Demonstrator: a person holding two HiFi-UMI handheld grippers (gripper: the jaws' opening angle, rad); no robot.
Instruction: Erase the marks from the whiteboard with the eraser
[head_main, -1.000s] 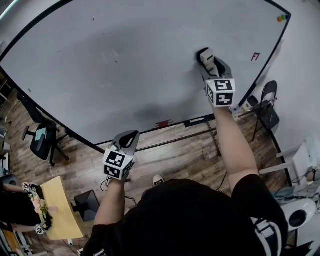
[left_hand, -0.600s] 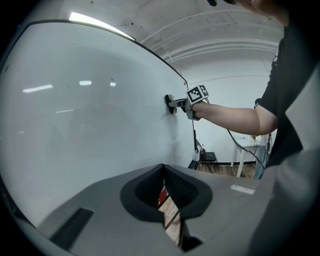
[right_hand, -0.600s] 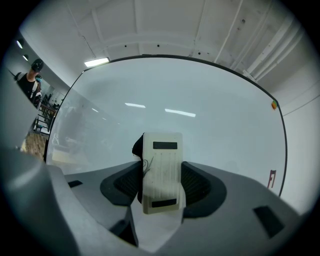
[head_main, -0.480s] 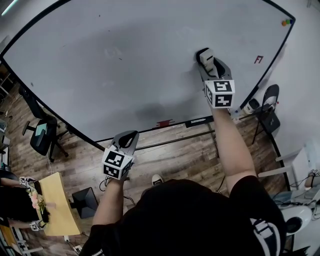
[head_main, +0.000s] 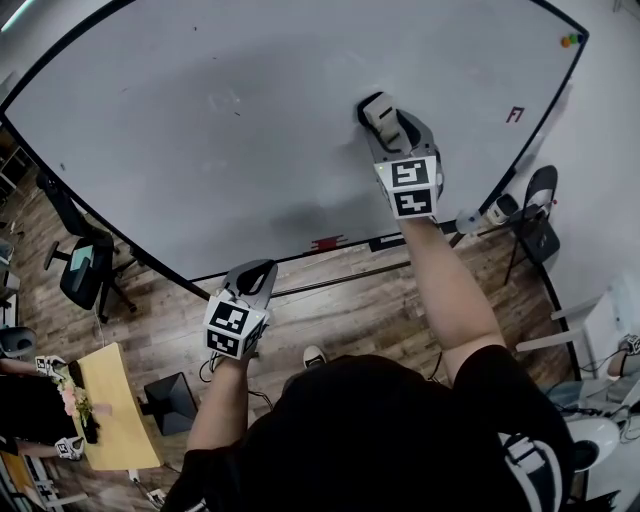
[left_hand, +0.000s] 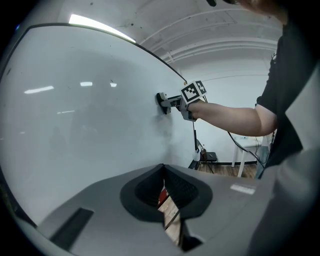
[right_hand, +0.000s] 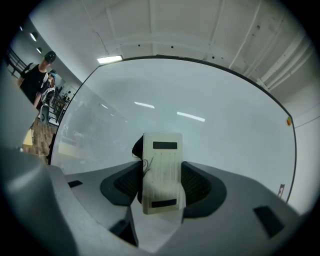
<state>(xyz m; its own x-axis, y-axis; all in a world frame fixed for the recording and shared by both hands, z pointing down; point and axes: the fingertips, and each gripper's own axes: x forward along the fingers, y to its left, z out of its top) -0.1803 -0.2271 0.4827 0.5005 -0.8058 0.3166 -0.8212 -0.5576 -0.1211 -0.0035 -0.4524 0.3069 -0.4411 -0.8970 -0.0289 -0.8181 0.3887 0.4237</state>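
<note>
Holding eraser (right_hand: 161, 172) against whiteboard (head_main: 200, 150), right gripper (head_main: 384, 118) clamps it (left gripper (head_main: 255, 273) closed, empty).

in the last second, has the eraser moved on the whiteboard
Yes. The eraser, held in the right gripper, has slid left across the whiteboard, away from the small red mark near its right edge.

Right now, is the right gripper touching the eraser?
Touching. The right gripper view shows the right gripper shut on the eraser, with a jaw pressed against each of its long sides and no gap.
</note>
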